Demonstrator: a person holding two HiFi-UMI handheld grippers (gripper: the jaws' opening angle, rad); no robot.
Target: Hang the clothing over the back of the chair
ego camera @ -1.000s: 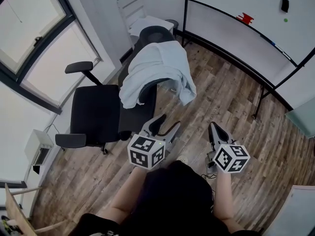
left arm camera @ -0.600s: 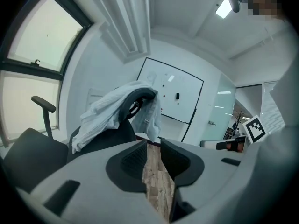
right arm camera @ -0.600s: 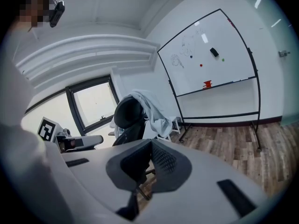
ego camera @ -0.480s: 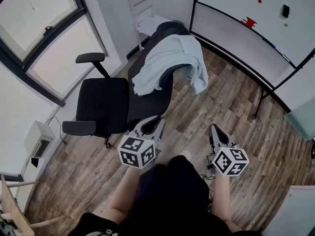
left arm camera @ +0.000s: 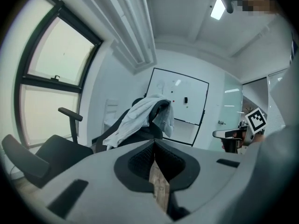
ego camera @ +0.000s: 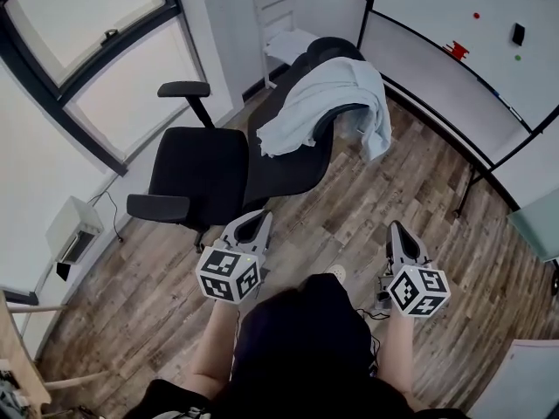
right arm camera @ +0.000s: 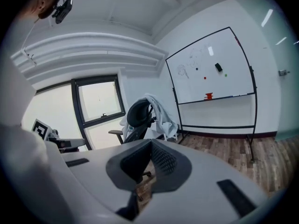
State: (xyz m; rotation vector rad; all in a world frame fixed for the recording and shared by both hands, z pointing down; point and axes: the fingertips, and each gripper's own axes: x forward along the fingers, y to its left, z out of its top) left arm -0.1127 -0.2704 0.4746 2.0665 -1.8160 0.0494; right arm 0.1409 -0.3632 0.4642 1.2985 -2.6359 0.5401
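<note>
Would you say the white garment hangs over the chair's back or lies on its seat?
Over the back: the white garment drapes across the chair's backrest, falling down both sides; the seat is bare.

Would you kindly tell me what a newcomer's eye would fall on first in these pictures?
First, the pale garment draped over the back of the black office chair, top centre of the head view. Next, the whiteboard on its stand at upper right. Low in front of the person, the left gripper, whose jaws have just closed on nothing, and the right gripper, also shut and empty, show their marker cubes.
</note>
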